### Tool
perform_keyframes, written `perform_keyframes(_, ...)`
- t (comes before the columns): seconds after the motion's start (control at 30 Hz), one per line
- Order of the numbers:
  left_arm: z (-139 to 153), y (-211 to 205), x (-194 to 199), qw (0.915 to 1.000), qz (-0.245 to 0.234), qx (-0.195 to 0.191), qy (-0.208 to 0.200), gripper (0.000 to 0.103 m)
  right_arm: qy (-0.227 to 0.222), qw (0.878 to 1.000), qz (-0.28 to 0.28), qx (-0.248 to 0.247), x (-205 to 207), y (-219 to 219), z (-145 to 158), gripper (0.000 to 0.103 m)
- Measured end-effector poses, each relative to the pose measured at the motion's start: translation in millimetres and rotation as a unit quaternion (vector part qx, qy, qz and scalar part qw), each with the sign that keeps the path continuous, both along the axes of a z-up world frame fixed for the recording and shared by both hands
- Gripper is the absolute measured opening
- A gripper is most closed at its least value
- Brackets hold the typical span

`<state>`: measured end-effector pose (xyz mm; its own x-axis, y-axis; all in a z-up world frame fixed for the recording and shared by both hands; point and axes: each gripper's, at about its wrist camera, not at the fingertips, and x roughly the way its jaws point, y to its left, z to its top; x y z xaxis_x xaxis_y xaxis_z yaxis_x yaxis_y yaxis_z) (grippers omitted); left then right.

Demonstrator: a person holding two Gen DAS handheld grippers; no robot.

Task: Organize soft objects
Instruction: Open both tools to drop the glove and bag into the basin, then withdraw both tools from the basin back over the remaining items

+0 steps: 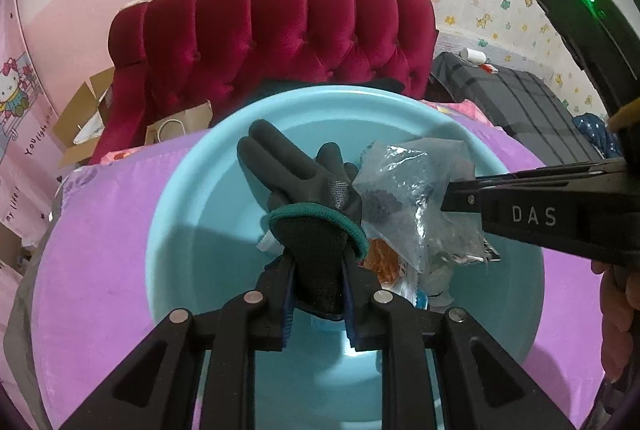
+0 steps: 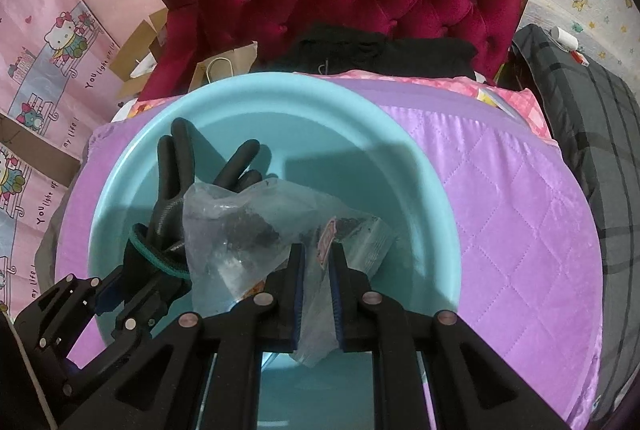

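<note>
My left gripper [image 1: 318, 262] is shut on the cuff of a black glove [image 1: 296, 170] with a teal cuff band, held over a light blue basin [image 1: 180, 198]. The glove's fingers point away, toward the basin's far rim. My right gripper [image 2: 318, 250] is shut on a clear plastic bag [image 2: 240, 222] with dark contents, also over the basin [image 2: 400, 166]. The glove [image 2: 176, 166] shows left of the bag in the right wrist view, with the left gripper [image 2: 140, 282] below it. The right gripper [image 1: 448, 196] and bag [image 1: 412, 190] show right of the glove in the left wrist view.
The basin sits on a purple quilted bed cover [image 2: 520, 210]. A red tufted headboard [image 1: 272, 38] stands behind. Black clothing [image 2: 380, 54] lies at the bed's head. A grey plaid blanket [image 2: 592, 134] is at the right. A paper bag [image 1: 176, 126] and cardboard boxes [image 1: 88, 110] are at the left.
</note>
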<state>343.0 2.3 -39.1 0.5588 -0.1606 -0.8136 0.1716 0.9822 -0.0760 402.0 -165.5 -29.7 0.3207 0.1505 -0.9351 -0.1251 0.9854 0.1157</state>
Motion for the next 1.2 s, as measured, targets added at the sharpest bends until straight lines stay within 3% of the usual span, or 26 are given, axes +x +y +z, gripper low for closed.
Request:
perform_keyframes(0.07, 1, -1, 0, 1.0, 0.001, 0.001, -0.003, 0.026, -0.001, 1.0, -0.001, -0.002, 0, 0, 1, 0.014)
perform_keyframes(0.13, 3, -1, -2, 1.0, 0.003, 0.005, -0.004, 0.029, -0.001, 1.0, 0.0, -0.002, -1, 0, 2, 0.028)
perform_keyframes(0.17, 4, -1, -3, 0.9999, 0.005, 0.008, -0.007, 0.036, -0.004, 1.0, -0.001, -0.005, -1, 0, 4, 0.034)
perform_keyframes(0.2, 5, 0, -5, 0.9998, 0.009, 0.011, -0.011, 0.05, -0.008, 1.0, -0.002, -0.006, -3, 0, 6, 0.044)
perform_keyframes(0.23, 7, 1, -5, 0.9998, 0.012, 0.01, -0.013, 0.056, -0.014, 1.0, -0.003, -0.006, -4, 0, 9, 0.047)
perform_keyframes(0.3, 11, 4, -8, 0.9996, 0.021, 0.006, -0.019, 0.082, -0.016, 1.0, -0.004, -0.007, -5, -1, 12, 0.055)
perform_keyframes(0.37, 14, 7, -10, 0.9993, 0.028, 0.004, -0.024, 0.088, -0.018, 1.0, -0.005, -0.003, -7, -3, 15, 0.067)
perform_keyframes(0.43, 17, 8, -14, 0.9989, 0.033, 0.011, -0.029, 0.092, -0.023, 1.0, -0.004, -0.001, -11, -3, 19, 0.089)
perform_keyframes(0.47, 18, 8, -15, 0.9988, 0.035, 0.015, -0.032, 0.101, -0.025, 1.0, -0.004, 0.0, -13, -3, 20, 0.094)
perform_keyframes(0.5, 20, 9, -17, 0.9986, 0.038, 0.016, -0.032, 0.103, -0.027, 1.0, -0.003, 0.0, -16, -3, 21, 0.101)
perform_keyframes(1.2, 53, 9, -97, 0.9963, 0.046, 0.026, -0.069, 0.103, -0.061, 0.998, -0.001, -0.021, -105, -1, 52, 0.103)
